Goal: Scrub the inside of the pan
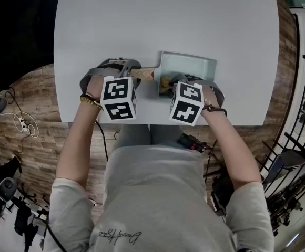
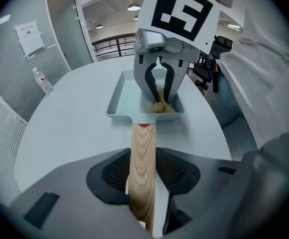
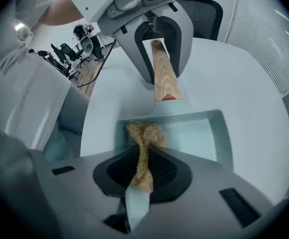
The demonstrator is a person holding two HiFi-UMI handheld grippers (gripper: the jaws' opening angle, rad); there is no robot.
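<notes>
While the left gripper (image 2: 143,176) stands steeply tilted down at the near left of the pale desk (image 1: 168,20), its jaws are closed on the pan's wooden handle (image 2: 143,148). The dark pads press on either side of the handle, which fills the gap between them, and the grip sits toward the handle's free end.

From there the handle runs rightward to the pan (image 1: 190,66), a shallow rectangular tray in pale teal. The pan lies flat on the desk close to the near edge, directly in front of the person. Its long axis runs left to right, roughly parallel to that edge. The handle points to the person's left and the open side faces up. A small red mark shows where the handle meets the pan's end wall.

Inside the pan is a tan fibrous scrubber (image 3: 144,136), in the corner nearest the handle and on the person's side. Its bunched lower end looks to be down on the pan's floor, just beside the near wall.

Above it the right gripper (image 3: 143,172) also points steeply down, over the left part of the pan. Its jaws are pinched nearly together on the scrubber's twisted upper part. The fibres are squeezed between the pads and the loose wad hangs out below them.
</notes>
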